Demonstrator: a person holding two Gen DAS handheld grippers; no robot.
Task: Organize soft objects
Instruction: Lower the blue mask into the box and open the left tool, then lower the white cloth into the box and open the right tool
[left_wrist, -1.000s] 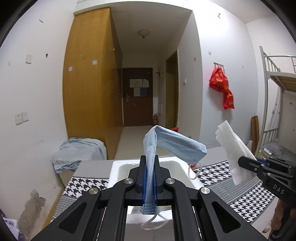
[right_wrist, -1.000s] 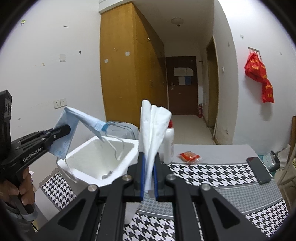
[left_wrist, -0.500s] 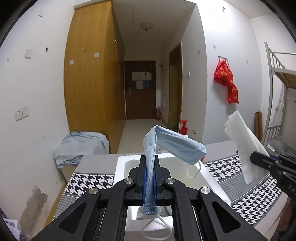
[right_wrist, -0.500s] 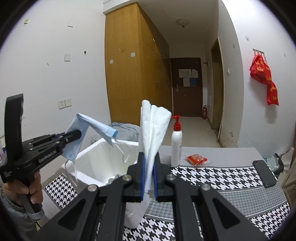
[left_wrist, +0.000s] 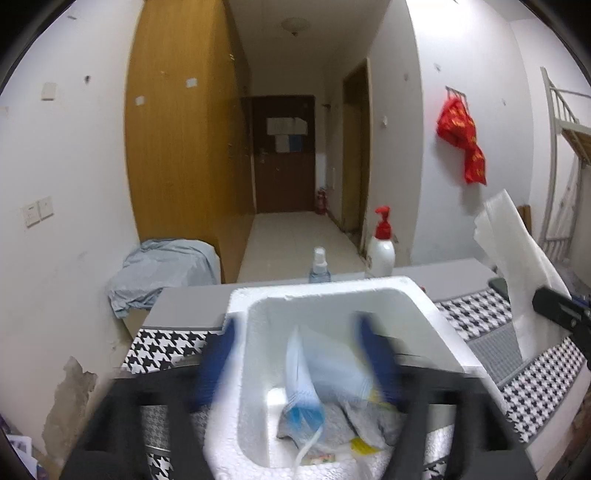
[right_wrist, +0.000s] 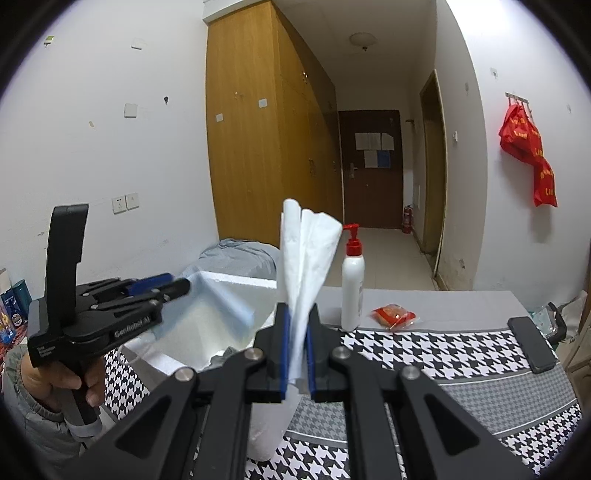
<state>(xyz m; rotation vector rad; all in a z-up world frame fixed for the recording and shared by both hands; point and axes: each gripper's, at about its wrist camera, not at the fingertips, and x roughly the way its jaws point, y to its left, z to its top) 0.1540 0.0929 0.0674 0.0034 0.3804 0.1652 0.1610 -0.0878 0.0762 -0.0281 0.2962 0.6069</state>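
Note:
My left gripper is open, its blue-padded fingers blurred and spread wide over the white foam box. The blue face mask is loose between them and dropping into the box, onto other soft items on its floor. In the right wrist view the left gripper hangs over the box with the mask falling below it. My right gripper is shut on a folded white tissue that stands upright, to the right of the box. The tissue also shows in the left wrist view.
The box sits on a table with a houndstooth cloth. A white pump bottle with a red top, a small spray bottle, a red snack packet and a black phone lie on the table. A grey cloth heap lies beyond it.
My left gripper has opened and let go of the blue mask, which drops into the foam box. The right gripper still holds the tissue, about where it was.

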